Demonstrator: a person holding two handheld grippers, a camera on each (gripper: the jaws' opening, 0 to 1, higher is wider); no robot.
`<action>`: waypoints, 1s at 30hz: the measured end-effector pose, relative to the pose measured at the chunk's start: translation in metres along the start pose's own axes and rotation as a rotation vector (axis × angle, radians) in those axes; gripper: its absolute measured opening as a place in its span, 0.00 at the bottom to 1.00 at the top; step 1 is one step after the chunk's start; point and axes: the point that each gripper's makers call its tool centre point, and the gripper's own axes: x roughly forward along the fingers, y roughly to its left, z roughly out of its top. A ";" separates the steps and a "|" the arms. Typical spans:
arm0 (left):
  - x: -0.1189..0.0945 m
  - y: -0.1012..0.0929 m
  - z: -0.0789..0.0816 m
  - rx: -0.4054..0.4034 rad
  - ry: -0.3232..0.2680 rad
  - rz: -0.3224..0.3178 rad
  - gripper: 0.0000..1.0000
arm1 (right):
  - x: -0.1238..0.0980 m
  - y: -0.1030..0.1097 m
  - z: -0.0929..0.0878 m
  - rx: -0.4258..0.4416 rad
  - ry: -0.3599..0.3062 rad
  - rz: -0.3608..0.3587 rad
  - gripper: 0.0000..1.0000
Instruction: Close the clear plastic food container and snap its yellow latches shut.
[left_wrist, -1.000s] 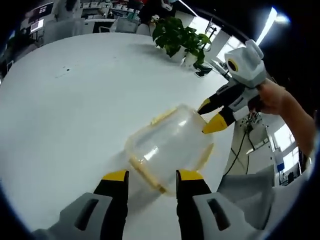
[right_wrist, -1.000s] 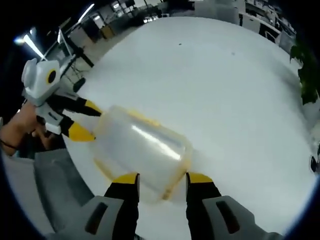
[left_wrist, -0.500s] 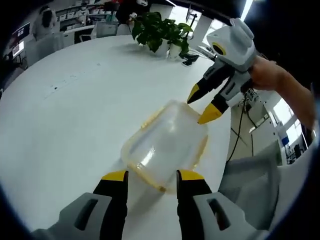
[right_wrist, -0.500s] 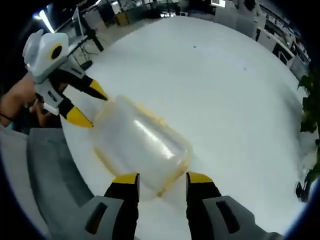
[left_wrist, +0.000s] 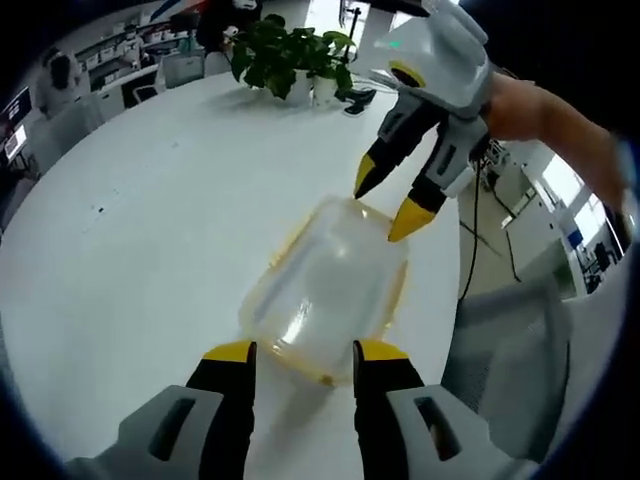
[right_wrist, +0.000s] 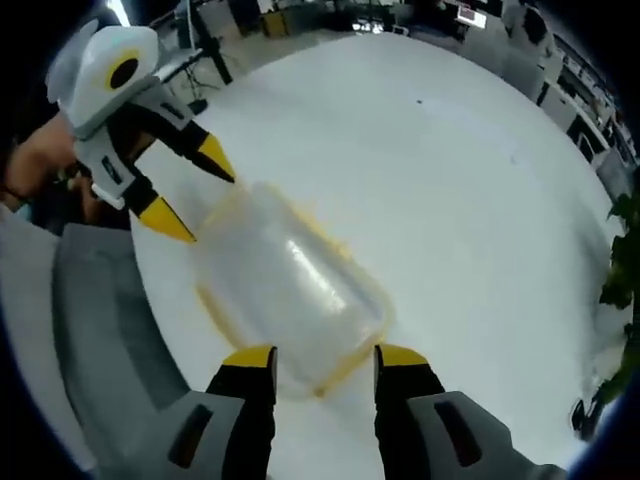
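Two spread hand-held grippers (left_wrist: 300, 352) (right_wrist: 314, 357) flanking the seemingly lidded container (left_wrist: 325, 290); potted plant (left_wrist: 285, 55) beyond.

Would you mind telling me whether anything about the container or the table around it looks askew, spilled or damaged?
Nothing stands out. The clear container lies on the white table near its edge with its yellow trim intact, and nothing is spilled around it. The left gripper and right gripper sit open at opposite ends of it.
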 end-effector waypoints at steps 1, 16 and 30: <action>0.000 0.001 0.000 0.010 0.004 0.007 0.38 | 0.000 0.001 0.000 -0.006 0.003 0.001 0.38; -0.001 -0.001 0.014 0.147 0.004 0.012 0.40 | -0.003 -0.002 0.009 -0.126 0.035 -0.018 0.39; 0.007 -0.027 0.029 0.339 0.014 -0.064 0.39 | -0.001 0.009 0.011 -0.270 0.092 0.024 0.39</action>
